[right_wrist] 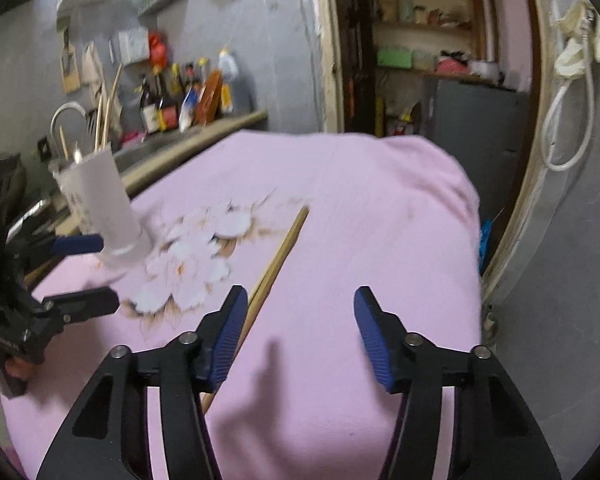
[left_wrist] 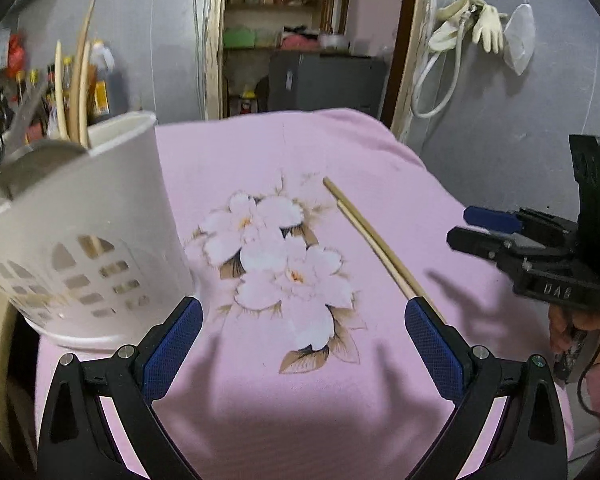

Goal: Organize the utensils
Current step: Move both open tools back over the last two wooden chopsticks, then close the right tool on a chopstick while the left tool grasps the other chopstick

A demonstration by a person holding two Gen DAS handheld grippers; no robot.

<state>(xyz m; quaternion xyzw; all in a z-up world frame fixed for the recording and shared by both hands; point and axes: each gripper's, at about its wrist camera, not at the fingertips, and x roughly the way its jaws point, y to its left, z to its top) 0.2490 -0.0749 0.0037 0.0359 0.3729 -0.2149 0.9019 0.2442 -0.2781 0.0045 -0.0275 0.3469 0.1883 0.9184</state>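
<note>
A pair of wooden chopsticks (left_wrist: 372,240) (right_wrist: 280,252) lies side by side on the pink flowered cloth (left_wrist: 260,152) (right_wrist: 380,200). A white perforated utensil holder (left_wrist: 88,220) (right_wrist: 104,200) stands at the cloth's left edge with several chopsticks and a metal spoon in it. My left gripper (left_wrist: 300,320) (right_wrist: 88,272) is open over the flower print, holder beside its left finger, the chopsticks' near end by its right finger. My right gripper (right_wrist: 302,300) (left_wrist: 470,228) is open with nothing between its pads; the chopsticks pass beside its left finger.
A counter (right_wrist: 204,128) with bottles runs behind the holder on the left. Beyond the cloth's far edge a doorway (left_wrist: 300,40) opens onto shelves and a grey cabinet. Rubber gloves (left_wrist: 472,24) and a hose hang on the right wall.
</note>
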